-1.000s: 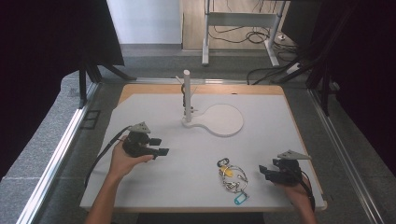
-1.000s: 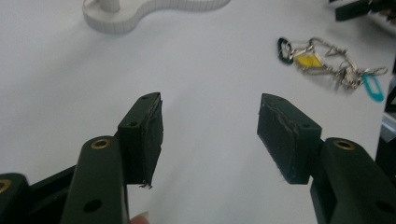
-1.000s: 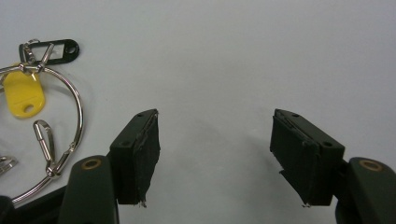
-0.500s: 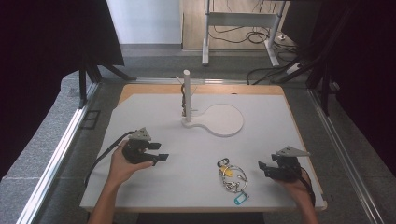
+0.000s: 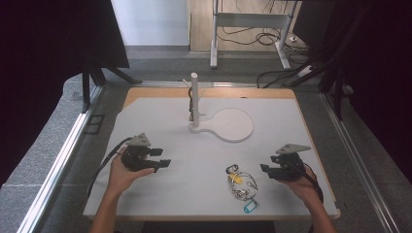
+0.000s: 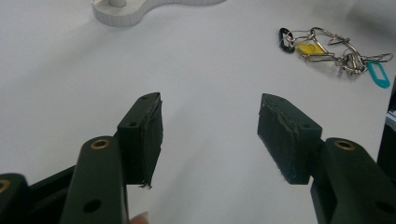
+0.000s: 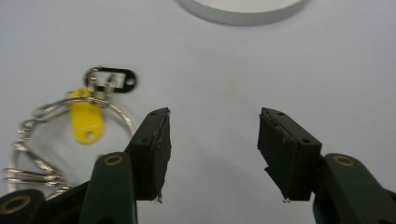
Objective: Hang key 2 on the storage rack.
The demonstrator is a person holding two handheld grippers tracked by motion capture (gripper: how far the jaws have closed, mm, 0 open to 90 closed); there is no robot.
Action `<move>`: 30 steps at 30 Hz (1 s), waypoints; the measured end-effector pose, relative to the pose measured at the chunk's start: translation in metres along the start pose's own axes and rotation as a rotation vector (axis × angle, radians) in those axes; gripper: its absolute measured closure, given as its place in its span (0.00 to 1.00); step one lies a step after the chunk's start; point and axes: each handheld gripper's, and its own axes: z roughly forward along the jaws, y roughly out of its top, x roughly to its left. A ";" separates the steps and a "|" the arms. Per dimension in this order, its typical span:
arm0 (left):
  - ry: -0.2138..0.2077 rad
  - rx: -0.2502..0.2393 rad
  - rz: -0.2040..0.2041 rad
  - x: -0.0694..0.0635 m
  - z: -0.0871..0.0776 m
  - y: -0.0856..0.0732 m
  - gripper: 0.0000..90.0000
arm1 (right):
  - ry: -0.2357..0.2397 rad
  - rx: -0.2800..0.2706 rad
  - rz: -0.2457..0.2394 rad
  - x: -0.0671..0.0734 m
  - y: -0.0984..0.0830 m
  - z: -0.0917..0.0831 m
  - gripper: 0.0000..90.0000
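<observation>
A bunch of metal key rings (image 5: 241, 187) with yellow, black and teal tags lies on the white mat near the front edge. My right gripper (image 5: 268, 163) hovers just right of it, open. Its jaws have just been closing a little, with nothing between them. In the right gripper view the gripper (image 7: 214, 149) stands over bare mat, with the yellow tag (image 7: 86, 121) and black tag (image 7: 112, 79) to its left. My left gripper (image 5: 163, 158) is open over the mat at the left. From the left gripper (image 6: 210, 135) the key bunch (image 6: 334, 51) lies farther off to the right.
A white stand with an upright post (image 5: 195, 99) and a round flat base (image 5: 233, 124) sits at the back middle of the mat (image 5: 160, 116). A wooden table edge (image 5: 320, 160) runs along the right side. Cables trail from both grippers.
My right gripper has lifted and drifted left toward the key bunch, and its jaws have narrowed somewhat. The left gripper has barely shifted.
</observation>
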 end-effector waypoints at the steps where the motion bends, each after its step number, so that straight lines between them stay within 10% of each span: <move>1: -0.001 0.004 0.004 0.001 0.002 0.000 0.46 | 0.037 0.020 -0.011 0.002 0.006 0.002 0.51; 18: -0.007 -0.017 0.004 -0.002 -0.002 -0.002 0.46 | 0.245 0.184 -0.115 0.017 0.022 0.025 0.66; 30: 0.002 -0.012 0.010 -0.003 -0.001 -0.003 0.47 | 0.281 0.281 -0.214 0.026 0.034 0.047 0.73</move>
